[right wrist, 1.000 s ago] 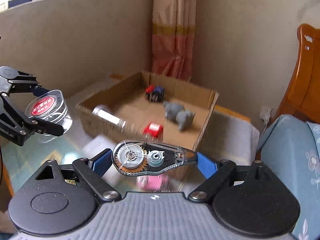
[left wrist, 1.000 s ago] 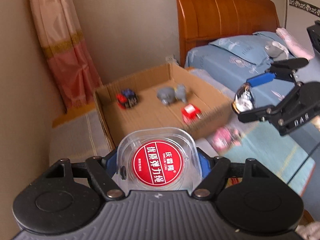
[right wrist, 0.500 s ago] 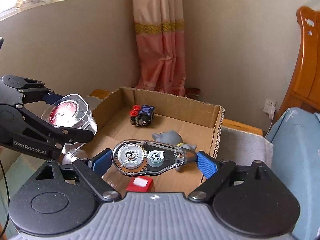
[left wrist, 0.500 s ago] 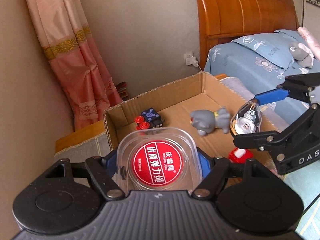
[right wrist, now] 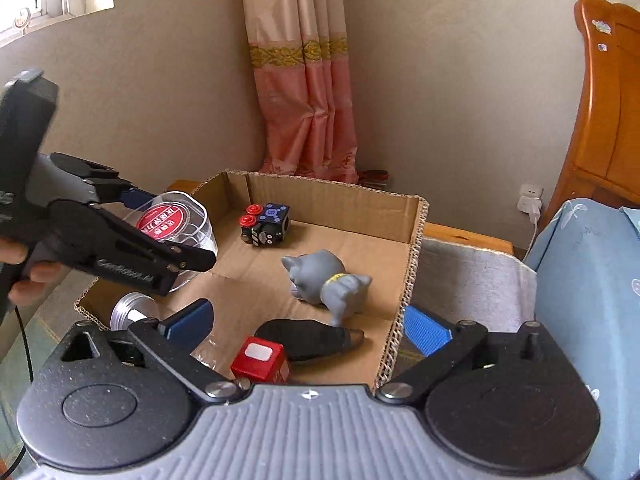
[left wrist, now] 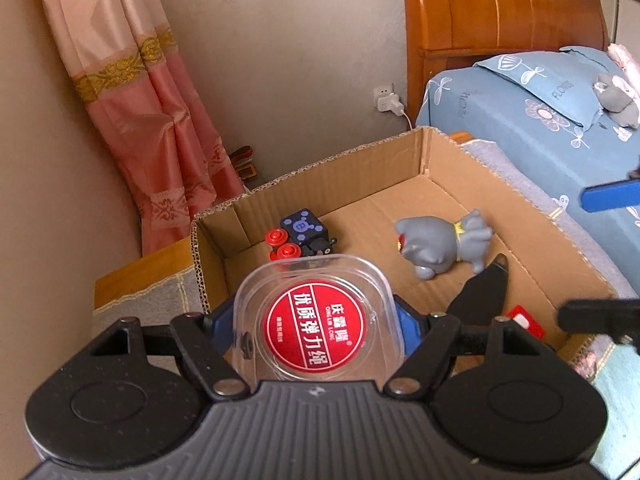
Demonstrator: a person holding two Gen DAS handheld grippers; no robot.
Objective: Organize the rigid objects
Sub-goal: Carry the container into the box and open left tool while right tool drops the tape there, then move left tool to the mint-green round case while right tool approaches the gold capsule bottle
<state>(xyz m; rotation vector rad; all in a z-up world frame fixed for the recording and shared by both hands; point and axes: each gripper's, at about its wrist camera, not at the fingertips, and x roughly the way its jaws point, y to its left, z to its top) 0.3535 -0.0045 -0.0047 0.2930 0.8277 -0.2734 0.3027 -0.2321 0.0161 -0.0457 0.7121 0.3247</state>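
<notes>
left gripper (left wrist: 318, 322): clamped on the clear round case with red label (left wrist: 316, 324), same grip as a second ago; hangs over the near-left part of the cardboard box (left wrist: 424, 148), closer in than before
right gripper (right wrist: 308, 326): jaws opening, nothing between them; a second ago they pinched the tape dispenser
tape dispenser (right wrist: 310, 338): now a dark shape on the box floor, beside the red cube (right wrist: 260, 362)
grey cat figure (right wrist: 324, 280): on its side, mid box, unmoved
blue-black cube toy with red knobs (right wrist: 266, 224): far-left corner, unmoved
silver-capped clear item (right wrist: 132, 312): near-left corner of box
person's hand (right wrist: 22, 276): on left gripper's handle
</notes>
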